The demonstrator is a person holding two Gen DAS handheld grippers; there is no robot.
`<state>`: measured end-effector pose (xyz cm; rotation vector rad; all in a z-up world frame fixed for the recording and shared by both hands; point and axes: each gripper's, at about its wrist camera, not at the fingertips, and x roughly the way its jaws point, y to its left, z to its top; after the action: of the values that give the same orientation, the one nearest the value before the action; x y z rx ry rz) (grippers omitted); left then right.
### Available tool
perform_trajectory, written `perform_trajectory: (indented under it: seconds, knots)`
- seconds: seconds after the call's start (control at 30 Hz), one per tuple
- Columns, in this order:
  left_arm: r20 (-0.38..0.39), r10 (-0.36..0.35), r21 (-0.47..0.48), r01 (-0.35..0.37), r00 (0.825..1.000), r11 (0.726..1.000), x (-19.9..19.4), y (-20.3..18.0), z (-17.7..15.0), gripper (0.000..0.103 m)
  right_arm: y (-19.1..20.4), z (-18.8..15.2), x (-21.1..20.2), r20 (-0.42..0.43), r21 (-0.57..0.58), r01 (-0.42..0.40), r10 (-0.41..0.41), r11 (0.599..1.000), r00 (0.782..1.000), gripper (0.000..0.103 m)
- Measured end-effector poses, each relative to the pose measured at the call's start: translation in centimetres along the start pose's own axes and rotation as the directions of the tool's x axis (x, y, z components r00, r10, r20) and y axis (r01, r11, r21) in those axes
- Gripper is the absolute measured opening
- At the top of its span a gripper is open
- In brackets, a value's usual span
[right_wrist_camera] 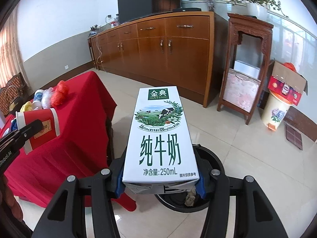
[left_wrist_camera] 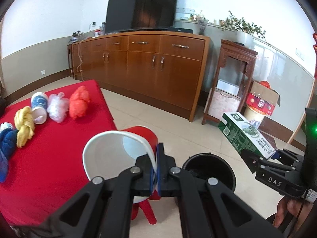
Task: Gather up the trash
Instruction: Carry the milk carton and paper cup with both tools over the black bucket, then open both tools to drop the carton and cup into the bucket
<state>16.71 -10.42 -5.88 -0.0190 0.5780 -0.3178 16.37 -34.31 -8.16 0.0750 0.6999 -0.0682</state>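
Note:
My left gripper (left_wrist_camera: 156, 170) is shut on the rim of a red paper cup (left_wrist_camera: 118, 152) with a white inside, held on its side over the edge of the red-clothed table (left_wrist_camera: 49, 158). My right gripper (right_wrist_camera: 160, 180) is shut on a white and green milk carton (right_wrist_camera: 160, 134), gripped by its near end. A black round bin (left_wrist_camera: 208, 168) stands on the floor just beyond the cup; in the right wrist view the black bin (right_wrist_camera: 210, 158) lies under the carton. The carton (left_wrist_camera: 245, 134) and the right gripper (left_wrist_camera: 263, 158) also show at the right of the left wrist view.
On the red cloth lie a red bag (left_wrist_camera: 79, 103), a clear plastic bag (left_wrist_camera: 57, 107), a blue and white cup (left_wrist_camera: 39, 107), a yellow rag (left_wrist_camera: 24, 125) and a blue rag (left_wrist_camera: 8, 140). A wooden sideboard (left_wrist_camera: 142, 67) with a TV, a carved stand (left_wrist_camera: 233, 79) and a flowered bin (right_wrist_camera: 275, 111) line the wall.

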Motion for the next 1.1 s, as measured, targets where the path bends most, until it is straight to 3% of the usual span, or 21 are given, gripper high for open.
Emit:
perform_trajectory:
  seconds: [0.23,0.5,0.63,0.77,1.1]
  knots:
    - [-0.049,-0.062,0.02,0.063,0.997,0.998,2.4,-2.6,-0.8,0.003,-2.6,-1.3,0.5,-0.043,0.016,0.051,-0.05,0.999,0.998,0.057]
    - [-0.136,-0.162,0.05,0.171,0.977,0.984,6.0,-6.8,-1.9,0.003,-5.5,-2.8,2.6,-0.11,-0.014,0.074,-0.075,0.997,0.991,0.057]
    - [-0.179,-0.214,0.058,0.227,0.96,0.972,8.1,-8.8,-2.5,0.003,-7.3,-3.7,4.4,-0.161,-0.023,0.072,-0.075,0.997,0.984,0.057]
    - [-0.248,-0.263,0.058,0.286,0.932,0.957,10.7,-10.5,-3.3,0.003,-8.7,-4.8,7.1,-0.222,-0.088,0.048,-0.066,0.995,0.973,0.057]
    - [-0.39,-0.263,0.05,0.306,0.882,0.951,16.4,-14.1,-5.9,0.003,-11.4,-7.4,14.2,-0.354,-0.185,-0.061,-0.008,0.981,0.935,0.057]
